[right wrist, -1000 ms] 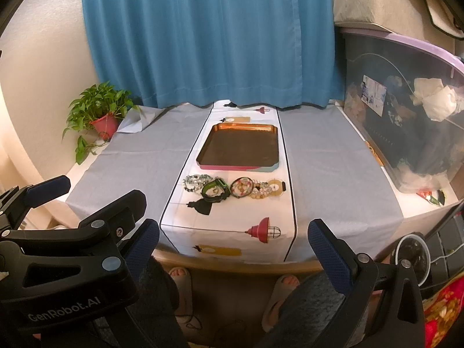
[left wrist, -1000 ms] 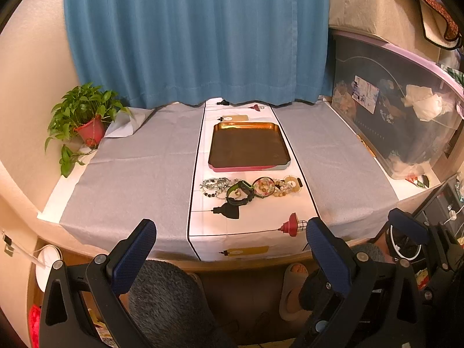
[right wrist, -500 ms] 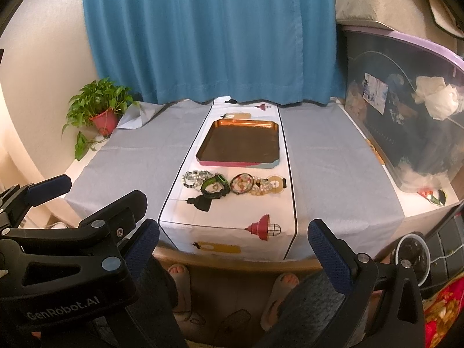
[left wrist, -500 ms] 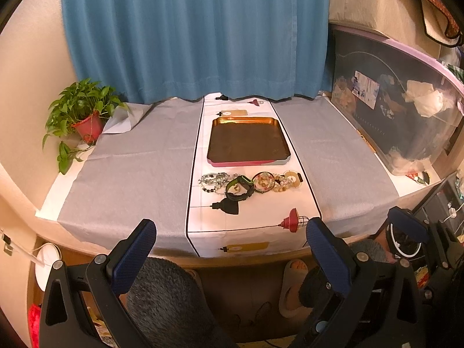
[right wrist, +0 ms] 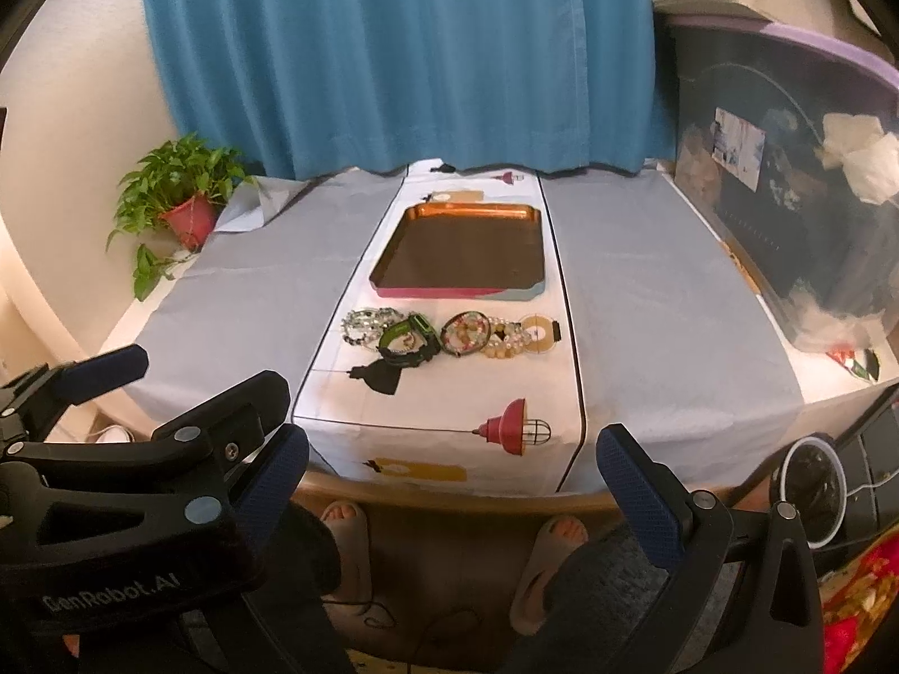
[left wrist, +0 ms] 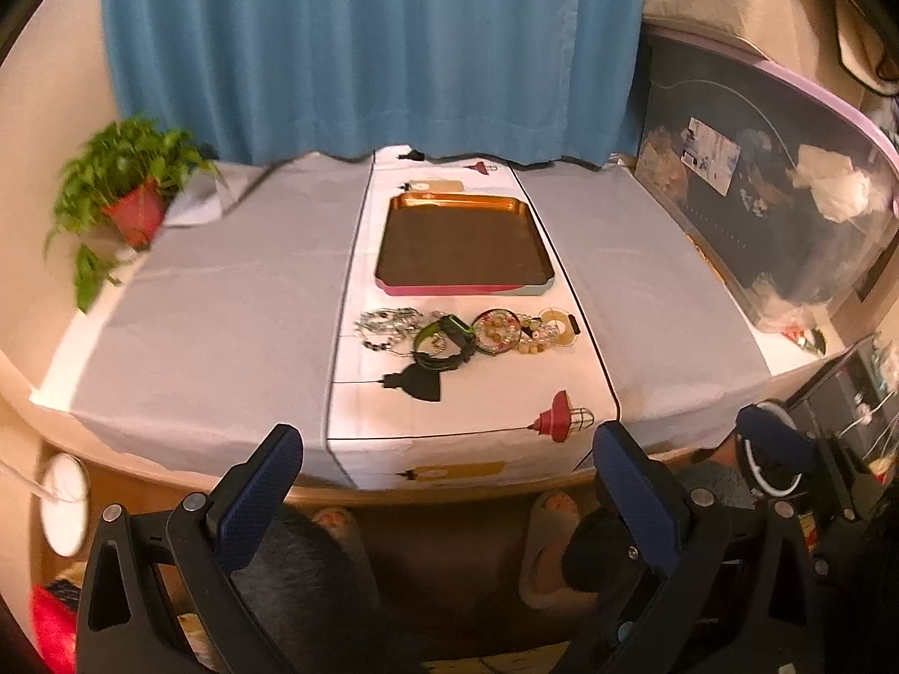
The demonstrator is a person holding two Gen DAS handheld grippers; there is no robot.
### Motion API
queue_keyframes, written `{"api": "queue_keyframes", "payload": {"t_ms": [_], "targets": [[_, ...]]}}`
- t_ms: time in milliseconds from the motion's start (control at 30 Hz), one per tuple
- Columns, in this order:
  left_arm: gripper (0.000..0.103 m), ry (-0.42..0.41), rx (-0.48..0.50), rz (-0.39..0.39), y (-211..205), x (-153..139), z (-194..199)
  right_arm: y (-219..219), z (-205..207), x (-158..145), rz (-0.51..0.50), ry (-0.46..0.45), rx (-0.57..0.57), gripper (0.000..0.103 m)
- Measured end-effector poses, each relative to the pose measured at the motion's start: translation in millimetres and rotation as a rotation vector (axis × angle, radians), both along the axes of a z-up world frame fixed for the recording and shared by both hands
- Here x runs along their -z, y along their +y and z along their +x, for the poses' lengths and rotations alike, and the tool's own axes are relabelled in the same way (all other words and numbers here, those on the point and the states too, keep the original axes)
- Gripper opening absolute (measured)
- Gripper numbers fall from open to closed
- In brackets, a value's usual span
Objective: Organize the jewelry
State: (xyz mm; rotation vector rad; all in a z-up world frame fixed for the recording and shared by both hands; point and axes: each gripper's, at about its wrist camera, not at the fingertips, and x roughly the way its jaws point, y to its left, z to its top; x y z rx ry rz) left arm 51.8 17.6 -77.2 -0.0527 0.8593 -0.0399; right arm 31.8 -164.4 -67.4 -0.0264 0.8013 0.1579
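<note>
Jewelry (left wrist: 466, 332), one cluster: I am seeing it lying in a row on the white runner (left wrist: 449, 410) of the worktop (left wrist: 213, 326), just in front of the tray (left wrist: 463, 244) and not touching it.

Left wrist view:
- Left tongs (left wrist: 444, 455): I am holding them short of the worktop's near edge, well apart from the jewelry, fingers spread wide with nothing between them.
- Beaded bracelets (left wrist: 387, 326) are lying at the left end of the row.
- Green-and-black watch (left wrist: 444, 340) is sitting in the middle, touching the pieces on both sides.
- Pale bead strands (left wrist: 525, 331) are filling the right end.
- Tray is sitting bare, copper rim at the far side, pink edge nearest me.
- Potted plant (left wrist: 132, 196) is standing at the far left corner, blurred.
- Blue curtain (left wrist: 371, 50) is hanging behind the worktop.
- Clear storage bin (left wrist: 786, 196) is standing along the right side.

Right wrist view:
- Right tongs (right wrist: 449, 460): I am keeping them equally short of the worktop edge, fingers wide apart and gripping nothing.
- Left tongs are showing at the lower left of this view, just beside the right tongs.
- Jewelry is lying in the same row between tray and the printed red lamp (right wrist: 514, 427) on the runner.
- Tray, plant, curtain and bin are all appearing here too.
</note>
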Motion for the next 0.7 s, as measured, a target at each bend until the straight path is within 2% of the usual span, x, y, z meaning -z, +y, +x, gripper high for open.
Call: {"api": "queue_keyframes", "payload": {"t_ms": [133, 267, 400, 467, 533, 700], "targets": [[0.102, -0.062, 0.043, -0.058, 7, 31, 16, 0, 23, 24, -0.011, -0.001, -0.036, 0.102], [0.102, 0.023, 0.055, -0.092, 18, 71, 46, 6, 51, 64, -0.04, 0.018, -0.108, 0.102], [0.102, 0.039, 0.052, -0.108, 34, 105, 76, 3, 84, 100, -0.02, 0.029, -0.139, 0.102], [0.102, 0.034, 0.091, -0.132, 41, 118, 93, 0, 101, 113, -0.002, 0.039, -0.167, 0.102], [0.102, 0.036, 0.128, -0.154, 44, 129, 106, -1, 118, 125, -0.026, 0.019, -0.171, 0.102], [0.101, 0.044, 0.227, -0.224, 38, 153, 153, -1, 156, 144, -0.078, -0.048, -0.28, 0.102]]}}
